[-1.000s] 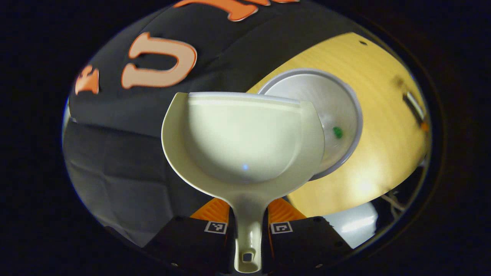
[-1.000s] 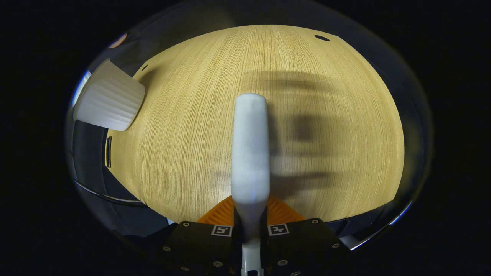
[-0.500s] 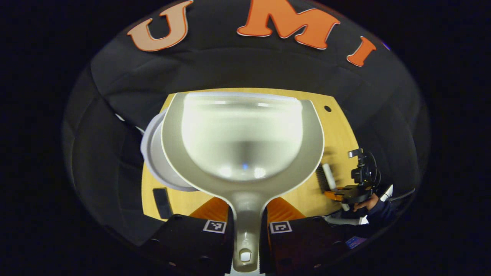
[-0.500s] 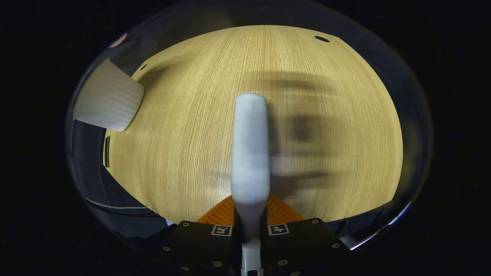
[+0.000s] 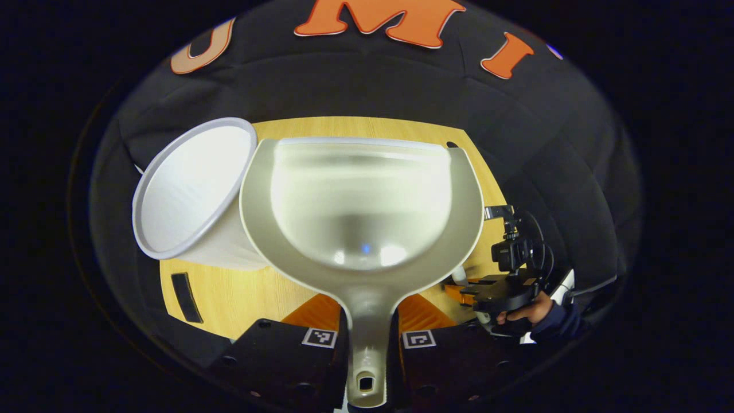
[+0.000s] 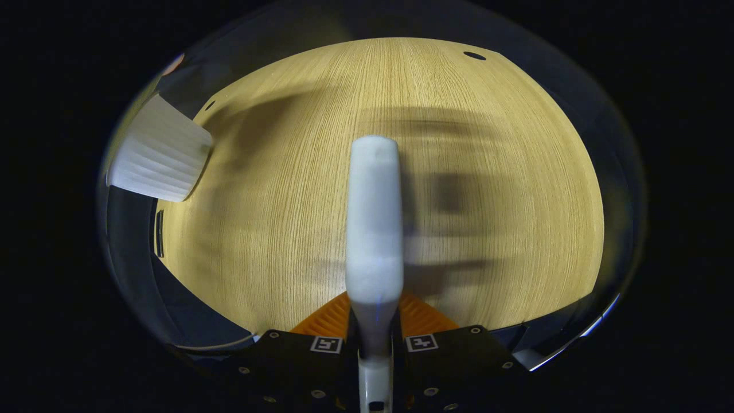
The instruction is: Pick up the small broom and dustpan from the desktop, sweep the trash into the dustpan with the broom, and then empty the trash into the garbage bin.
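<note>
A: What is the left gripper (image 5: 367, 330) doing?

B: Its jaws are squeezed tight on the handle of the dustpan (image 5: 361, 212). The pan is held up in the air, level, with its open scoop facing away from the camera, above the bench (image 5: 241, 292).

A: Where is the garbage bin (image 5: 192, 192)?

B: Just left of the dustpan, near the bench's left edge. In the left gripper view it looks tipped, so its open mouth shows.

A: And the right gripper (image 6: 375, 330)?

B: Its jaws are clamped on the handle of the small broom (image 6: 374, 223). The broom sticks straight out over the middle of the bench.

A: Can you see who holds it?

B: Yes. A hand (image 5: 524, 312) in a dark sleeve grips the right gripper from below, by the bench's right edge.
</note>
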### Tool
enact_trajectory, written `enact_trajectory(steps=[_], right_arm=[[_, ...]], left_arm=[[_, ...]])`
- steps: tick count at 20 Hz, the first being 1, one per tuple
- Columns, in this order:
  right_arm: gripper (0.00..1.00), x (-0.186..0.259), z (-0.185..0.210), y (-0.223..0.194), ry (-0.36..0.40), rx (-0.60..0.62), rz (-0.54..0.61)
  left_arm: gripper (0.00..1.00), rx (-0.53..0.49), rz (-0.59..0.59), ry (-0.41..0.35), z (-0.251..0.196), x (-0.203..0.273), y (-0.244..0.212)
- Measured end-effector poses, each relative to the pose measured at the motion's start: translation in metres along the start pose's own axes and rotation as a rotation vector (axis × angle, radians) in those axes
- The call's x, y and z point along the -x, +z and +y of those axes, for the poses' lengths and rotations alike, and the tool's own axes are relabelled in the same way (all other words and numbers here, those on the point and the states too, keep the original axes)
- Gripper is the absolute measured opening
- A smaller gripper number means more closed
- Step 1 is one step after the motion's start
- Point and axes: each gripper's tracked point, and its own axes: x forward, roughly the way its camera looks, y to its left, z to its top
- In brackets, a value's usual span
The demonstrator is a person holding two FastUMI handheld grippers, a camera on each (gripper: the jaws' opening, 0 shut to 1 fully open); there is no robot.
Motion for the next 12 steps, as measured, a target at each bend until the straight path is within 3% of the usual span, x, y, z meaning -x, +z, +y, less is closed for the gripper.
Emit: enact_trajectory(steps=[11,12], right_arm=[[0.25,0.001,-0.001,0.003,-0.017,0.003,-0.012],[0.24,0.001,0.000,0.003,-0.017,0.004,-0.012]], left_arm=[[0.28,0.094,0.156,0.039,-0.004,-0.139,-0.093],[0.31,0.094,0.161,0.040,-0.006,-0.148,-0.099]])
